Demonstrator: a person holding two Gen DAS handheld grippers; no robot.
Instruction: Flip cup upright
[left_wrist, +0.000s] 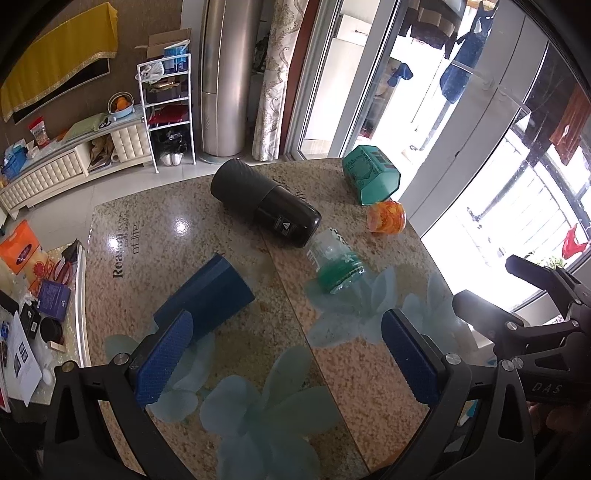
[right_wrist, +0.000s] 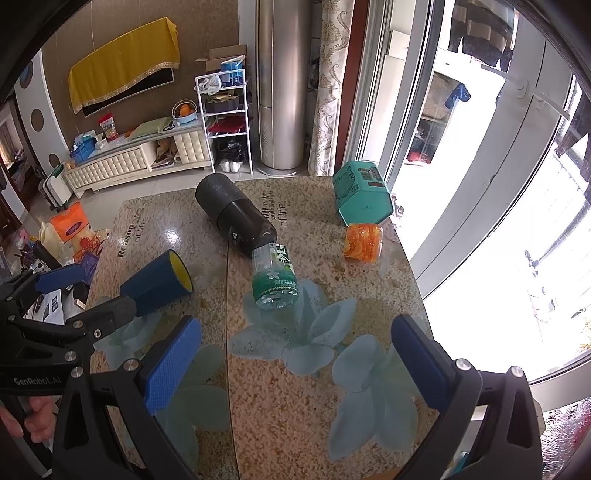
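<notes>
We see a living room with a pale tiled floor. Against the brown wall stands a cream tufted cabinet, above it a screen under a yellow cloth. Beside it are a white wire shelf, a tall silver air conditioner and a patterned curtain. Bright daylight pours through sliding glass doors, where laundry hangs outside.

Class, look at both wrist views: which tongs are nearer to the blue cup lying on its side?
Left. The left tongs are open just short of the blue cup, one pad beside it. The right tongs are open farther off, facing the green bottle.
</notes>
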